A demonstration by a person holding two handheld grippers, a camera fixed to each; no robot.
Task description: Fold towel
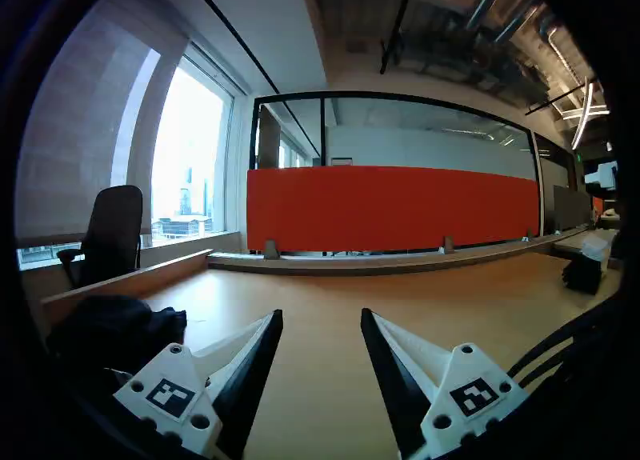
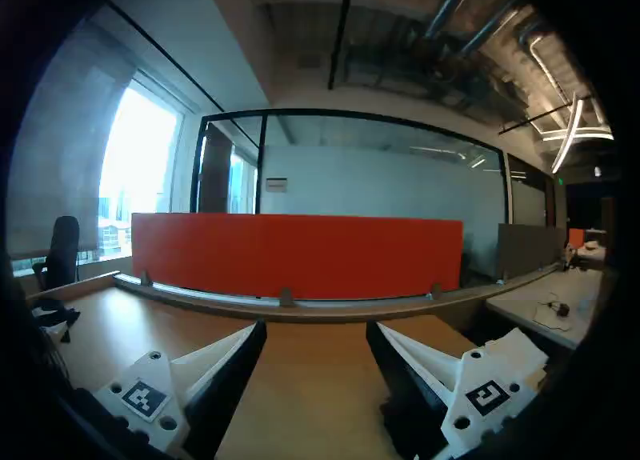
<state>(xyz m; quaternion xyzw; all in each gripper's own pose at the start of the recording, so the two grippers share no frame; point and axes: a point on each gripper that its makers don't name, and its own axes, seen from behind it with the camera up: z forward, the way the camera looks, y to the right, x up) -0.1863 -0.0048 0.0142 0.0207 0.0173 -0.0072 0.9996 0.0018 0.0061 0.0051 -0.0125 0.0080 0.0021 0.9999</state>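
My left gripper stands open low over a light wooden desk, with nothing between its white fingers. A dark crumpled cloth, which may be the towel, lies on the desk just left of the left finger. My right gripper is open too and holds nothing, level above the same kind of desk. Far to its left lies a small dark bundle that I cannot identify.
A red divider panel runs along the desk's far edge, also in the right gripper view. A black office chair stands by the window at left. A dark object sits at the desk's right. Cables lie on a side desk.
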